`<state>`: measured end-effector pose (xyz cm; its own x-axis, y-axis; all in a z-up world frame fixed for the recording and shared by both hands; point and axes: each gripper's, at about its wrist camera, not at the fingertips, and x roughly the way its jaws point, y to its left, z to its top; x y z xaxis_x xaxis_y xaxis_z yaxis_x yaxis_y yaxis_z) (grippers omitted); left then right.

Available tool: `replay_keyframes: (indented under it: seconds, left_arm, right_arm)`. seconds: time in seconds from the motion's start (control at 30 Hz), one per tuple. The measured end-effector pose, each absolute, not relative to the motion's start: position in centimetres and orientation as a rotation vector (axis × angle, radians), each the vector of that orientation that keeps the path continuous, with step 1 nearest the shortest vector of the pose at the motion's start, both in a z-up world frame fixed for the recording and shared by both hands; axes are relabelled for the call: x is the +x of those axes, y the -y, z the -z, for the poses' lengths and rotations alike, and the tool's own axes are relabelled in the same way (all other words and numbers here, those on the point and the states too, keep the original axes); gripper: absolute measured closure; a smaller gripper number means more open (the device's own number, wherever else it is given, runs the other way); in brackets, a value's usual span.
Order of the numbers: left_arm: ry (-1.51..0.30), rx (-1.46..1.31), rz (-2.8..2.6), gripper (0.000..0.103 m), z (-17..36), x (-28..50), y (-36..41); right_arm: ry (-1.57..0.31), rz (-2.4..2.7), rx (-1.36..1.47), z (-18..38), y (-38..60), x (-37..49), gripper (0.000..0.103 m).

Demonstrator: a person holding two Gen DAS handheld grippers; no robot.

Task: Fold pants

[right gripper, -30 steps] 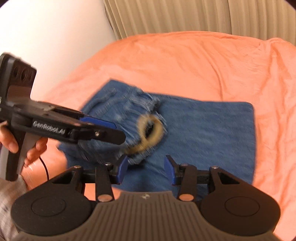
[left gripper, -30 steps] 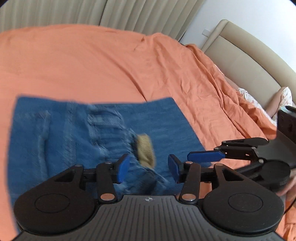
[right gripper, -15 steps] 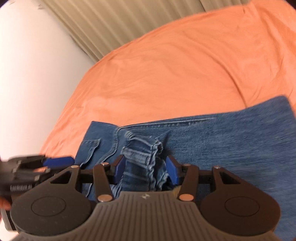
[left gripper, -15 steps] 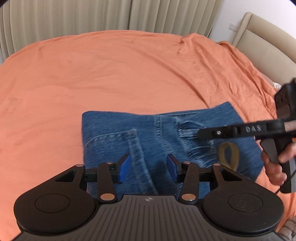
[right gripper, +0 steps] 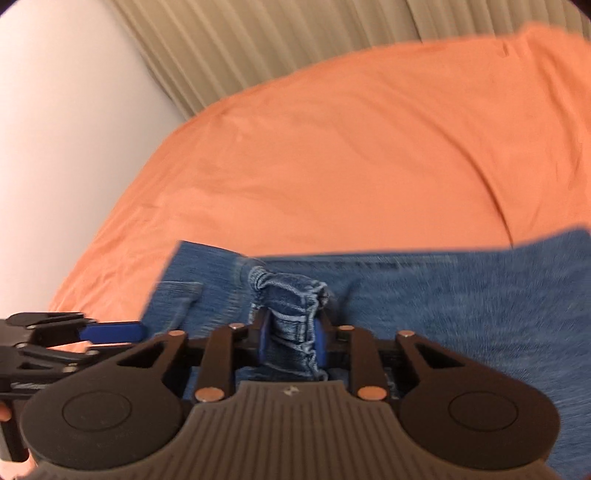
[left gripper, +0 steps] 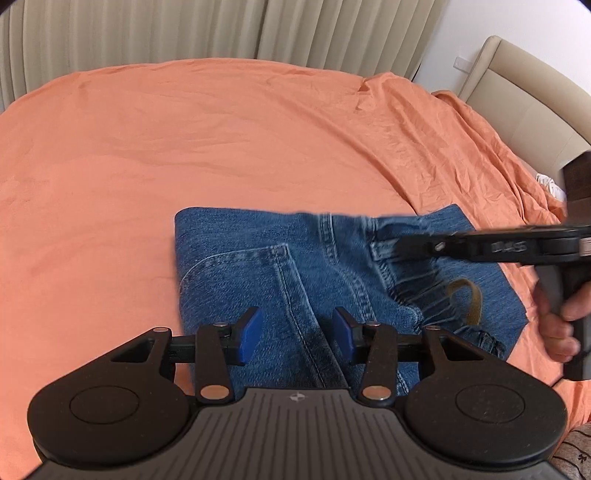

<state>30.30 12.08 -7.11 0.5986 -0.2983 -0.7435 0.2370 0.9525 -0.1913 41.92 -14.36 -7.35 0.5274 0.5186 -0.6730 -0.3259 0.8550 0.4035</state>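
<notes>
The orange bedsheet (left gripper: 229, 140) covers the whole bed, smooth on the near side and creased toward the beige headboard (left gripper: 524, 96), with pleated curtains (left gripper: 184, 29) behind. On it lie the pants (left gripper: 295, 266), blue jeans already folded into a compact rectangle near the person's side of the bed; seams and a back pocket face up, and a tan leather patch (left gripper: 467, 301) shows near the bunched waistband.

The right gripper (right gripper: 288, 343) has just been closing, and its 2 blue pads now pinch a raised, gathered hump of waistband (right gripper: 286, 295) between them. In the left wrist view it reaches in from the right, held by the person's hand (left gripper: 561, 317). The left gripper (left gripper: 295, 334) hovers over the denim with its tongs spread about halfway, a leg seam running between them but nothing gripped.

The likely trouble, as I judge it: the right pinch holds a thick bunch of layers, not 1 clean edge. Lifting from there could drag the lower layers along and undo the fold, or the stiff denim could slip out of the narrow pads. With only 1 side held, the bundle may also swing and skew, and pulling could ruck the sheet beneath.
</notes>
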Motion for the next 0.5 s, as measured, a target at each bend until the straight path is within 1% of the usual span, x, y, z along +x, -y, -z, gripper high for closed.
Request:
replay_keyframes:
  seconds: [0.13,0.17,0.23,0.3,0.37,0.5]
  left_arm:
    - [-0.861,-0.082,0.305,0.052,6.3,29.2,-12.4]
    - [-0.853,-0.087,0.308,0.052,6.1,29.0,-12.5]
    - [-0.841,-0.101,0.318,0.056,5.5,28.4,-12.8]
    - [-0.837,-0.105,0.328,0.056,5.3,28.0,-12.9]
    - [-0.853,-0.093,0.338,0.057,5.5,27.8,-12.6]
    - [-0.906,-0.026,0.347,0.059,7.0,28.2,-11.5]
  right_arm:
    - [-0.789,-0.549,0.149,2.2,13.0,39.3,0.092]
    - [-0.776,-0.577,0.174,0.8,13.1,38.7,0.093]
    - [-0.759,-0.642,0.251,-1.6,13.5,37.4,0.094]
    - [-0.749,-0.661,0.280,-3.0,14.2,36.0,0.095]
    - [-0.781,-0.640,0.319,-2.5,15.4,35.2,0.095]
    - [-0.865,-0.521,0.442,2.0,19.2,35.9,0.096]
